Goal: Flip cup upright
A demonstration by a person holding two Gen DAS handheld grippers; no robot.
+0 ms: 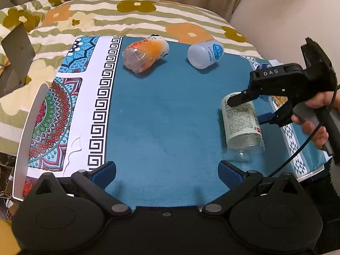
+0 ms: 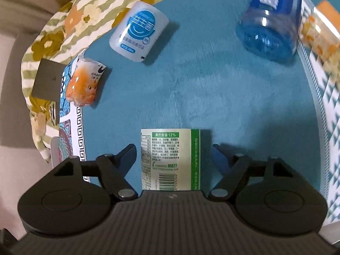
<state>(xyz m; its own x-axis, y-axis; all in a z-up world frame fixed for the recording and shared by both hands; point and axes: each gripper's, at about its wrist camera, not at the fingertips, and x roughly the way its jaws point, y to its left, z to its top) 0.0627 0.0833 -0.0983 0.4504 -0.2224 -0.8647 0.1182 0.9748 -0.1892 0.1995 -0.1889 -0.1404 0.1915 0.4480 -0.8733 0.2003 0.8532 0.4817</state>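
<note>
A clear cup with a white and green label (image 1: 240, 121) lies on its side on the blue mat (image 1: 161, 110). My right gripper (image 1: 252, 108) is open and straddles it; in the right wrist view the cup (image 2: 170, 159) sits between the spread fingers of the right gripper (image 2: 173, 155), with small gaps on both sides. My left gripper (image 1: 167, 172) is open and empty, low over the mat's near edge. An orange cup (image 1: 144, 54) and a white cup with a blue logo (image 1: 205, 53) lie on their sides at the far end.
A blue transparent cup (image 2: 272, 21) and an orange-patterned clear cup (image 2: 320, 31) show at the right wrist view's top right. The mat lies on a white tray (image 1: 27, 127) on a flowered quilt (image 1: 127, 14). A grey card (image 1: 18, 51) stands at the left.
</note>
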